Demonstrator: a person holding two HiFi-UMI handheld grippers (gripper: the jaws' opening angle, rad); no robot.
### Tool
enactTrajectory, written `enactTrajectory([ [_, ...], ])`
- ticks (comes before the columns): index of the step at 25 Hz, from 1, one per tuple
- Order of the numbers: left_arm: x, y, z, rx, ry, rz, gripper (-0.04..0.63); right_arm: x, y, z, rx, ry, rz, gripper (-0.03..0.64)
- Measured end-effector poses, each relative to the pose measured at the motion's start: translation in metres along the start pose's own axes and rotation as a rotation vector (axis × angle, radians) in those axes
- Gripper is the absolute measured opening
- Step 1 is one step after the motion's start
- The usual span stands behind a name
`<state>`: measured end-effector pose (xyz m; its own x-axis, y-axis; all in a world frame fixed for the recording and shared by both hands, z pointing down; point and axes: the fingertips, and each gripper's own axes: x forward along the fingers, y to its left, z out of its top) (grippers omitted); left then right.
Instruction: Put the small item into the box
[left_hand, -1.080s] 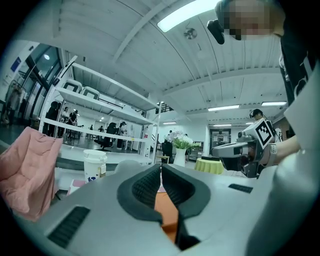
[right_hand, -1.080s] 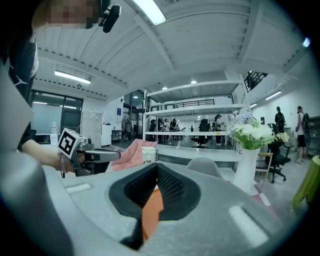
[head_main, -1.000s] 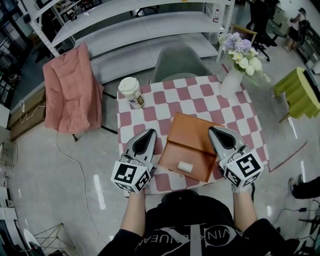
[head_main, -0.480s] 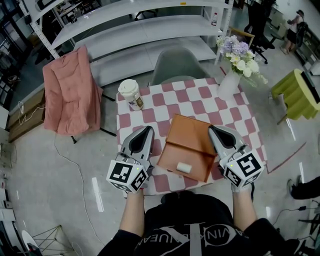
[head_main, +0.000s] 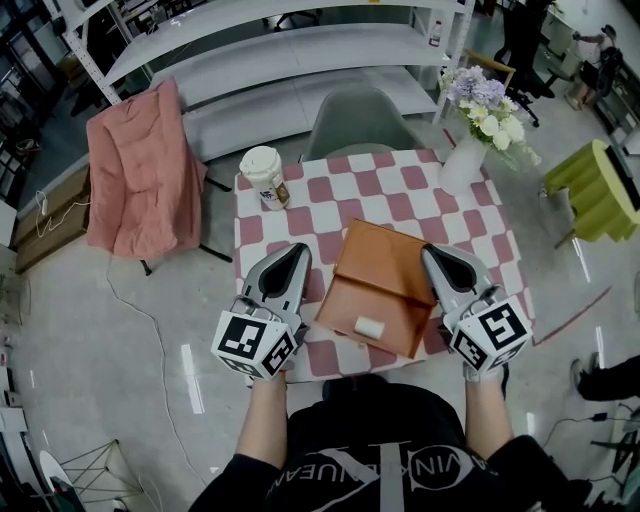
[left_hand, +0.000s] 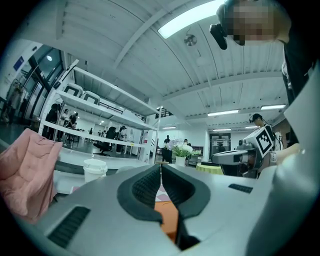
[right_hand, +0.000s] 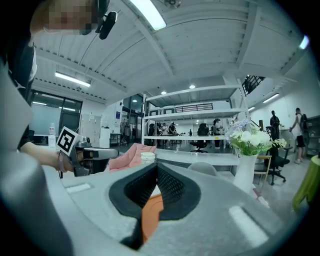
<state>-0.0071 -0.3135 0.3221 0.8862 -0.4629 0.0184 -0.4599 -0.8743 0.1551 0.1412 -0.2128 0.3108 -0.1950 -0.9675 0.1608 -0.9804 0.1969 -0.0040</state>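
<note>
An orange-brown box (head_main: 392, 262) lies open in the middle of the checkered table (head_main: 330, 190). A small white item (head_main: 369, 326) rests on the box's near half. My left gripper (head_main: 299, 250) hovers just left of the box with its jaws shut and nothing between them. My right gripper (head_main: 428, 251) hovers just right of the box, shut and empty too. In the left gripper view the jaws (left_hand: 160, 165) meet, and the box (left_hand: 169, 216) shows below them. The right gripper view shows its closed jaws (right_hand: 156, 165) over the box (right_hand: 150, 217).
A lidded paper cup (head_main: 264, 176) stands at the table's far left corner. A white vase of flowers (head_main: 468, 152) stands at the far right. A grey chair (head_main: 360, 118) is behind the table, a pink padded chair (head_main: 140, 180) to the left, a green stool (head_main: 598, 188) to the right.
</note>
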Motion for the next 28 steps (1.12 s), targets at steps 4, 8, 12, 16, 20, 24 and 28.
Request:
enactTrajectory([
  [4,-0.001,0.0,-0.003,-0.002,0.003,-0.002,0.018,-0.001,0.0,-0.001,0.002,-0.002,-0.005,0.006],
  [8,0.0,0.0,-0.006,-0.005,0.012,-0.008,0.018,-0.001,0.0,-0.002,0.003,-0.001,-0.013,0.006],
  [12,0.0,-0.001,-0.009,-0.008,0.019,-0.012,0.018,-0.002,0.001,-0.003,0.004,0.001,-0.019,0.006],
  [16,0.0,-0.001,-0.01,-0.009,0.021,-0.015,0.018,-0.003,0.001,-0.004,0.005,0.002,-0.024,0.006],
  [20,0.0,-0.001,-0.012,-0.011,0.023,-0.02,0.018,-0.004,0.001,-0.006,0.007,0.006,-0.033,0.006],
  [24,-0.003,0.0,-0.013,-0.01,0.027,-0.02,0.018,-0.004,0.001,-0.005,0.028,-0.002,-0.032,0.006],
  [28,-0.008,0.001,-0.014,-0.015,0.031,-0.018,0.018,-0.004,0.004,-0.006,0.023,0.006,-0.029,0.006],
])
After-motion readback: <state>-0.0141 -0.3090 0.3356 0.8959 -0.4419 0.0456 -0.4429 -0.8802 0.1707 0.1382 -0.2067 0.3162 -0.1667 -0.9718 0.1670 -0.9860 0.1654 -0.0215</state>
